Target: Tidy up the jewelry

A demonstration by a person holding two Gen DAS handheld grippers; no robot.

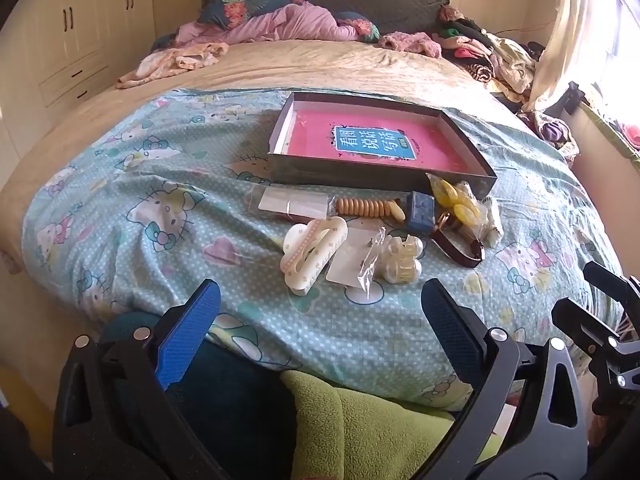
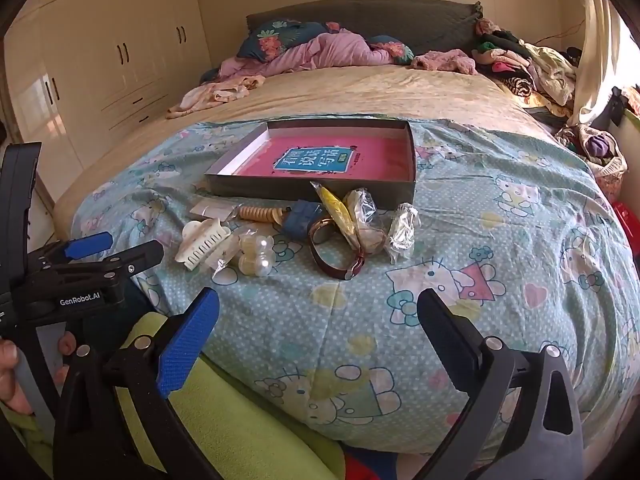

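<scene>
A shallow grey box [image 1: 460, 178] [image 2: 412, 168] with a pink book inside lies on the Hello Kitty cover. In front of it lie hair and jewelry items: a white claw clip [image 1: 310, 254] [image 2: 202, 242], a pearl clip [image 1: 402, 262] [image 2: 256, 256], an orange beaded clip [image 1: 370, 207] [image 2: 260, 214], a blue block [image 1: 420, 210] [image 2: 302, 218], yellow pieces in a bag [image 1: 456, 200] [image 2: 338, 208] and a brown bracelet [image 1: 460, 250] [image 2: 332, 258]. My left gripper [image 1: 320, 308] is open and empty, short of the items. My right gripper [image 2: 318, 316] is open and empty near the front edge.
The left gripper also shows at the left of the right wrist view [image 2: 108, 254]. Clothes and pillows [image 1: 280, 20] pile at the bed's head and right side [image 1: 500, 52]. White wardrobes [image 2: 100, 60] stand left. A green fleece [image 1: 360, 432] lies below the grippers.
</scene>
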